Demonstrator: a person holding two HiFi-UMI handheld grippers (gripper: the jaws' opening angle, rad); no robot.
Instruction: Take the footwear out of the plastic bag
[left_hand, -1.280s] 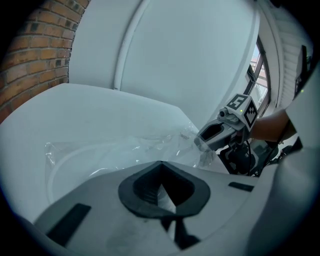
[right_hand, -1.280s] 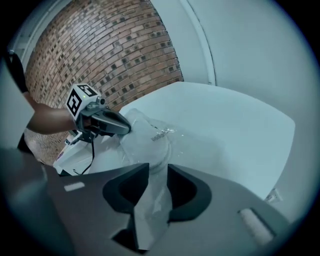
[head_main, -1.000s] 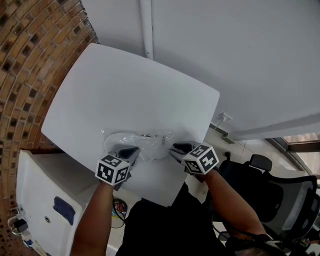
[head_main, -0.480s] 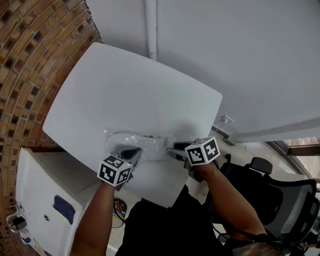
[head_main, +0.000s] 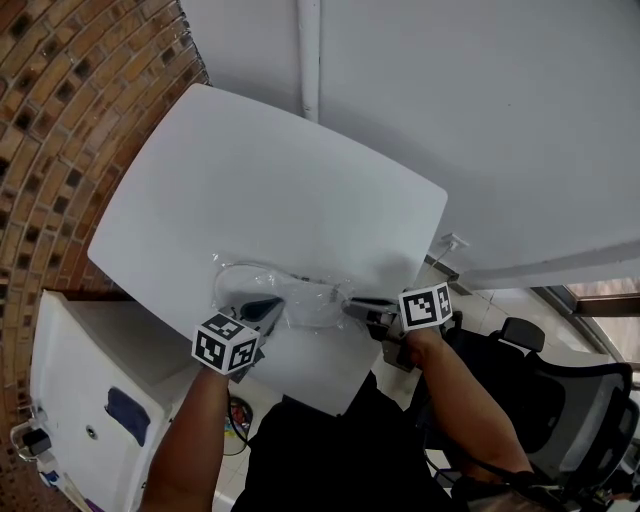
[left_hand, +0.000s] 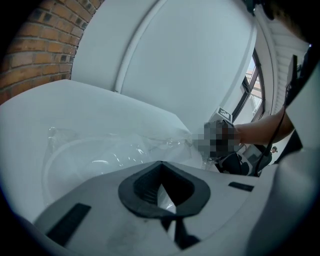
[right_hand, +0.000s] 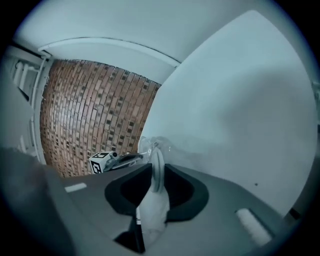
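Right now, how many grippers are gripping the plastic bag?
2. The left gripper pinches the left end of the plastic bag; the right gripper, jaws just closing, clamps its right edge.

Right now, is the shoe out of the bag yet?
Not yet. Done: the clear plastic bag lies on the white table, gripped at both ends. In hand: the left tool pinches one end; the right tool has just closed its jaws on the other. Left: the footwear is inside the bag and must come out.

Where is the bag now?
In the head view, the bag lies at the near edge of the table, between the left gripper and the right gripper, whose jaws have just been closing on it.
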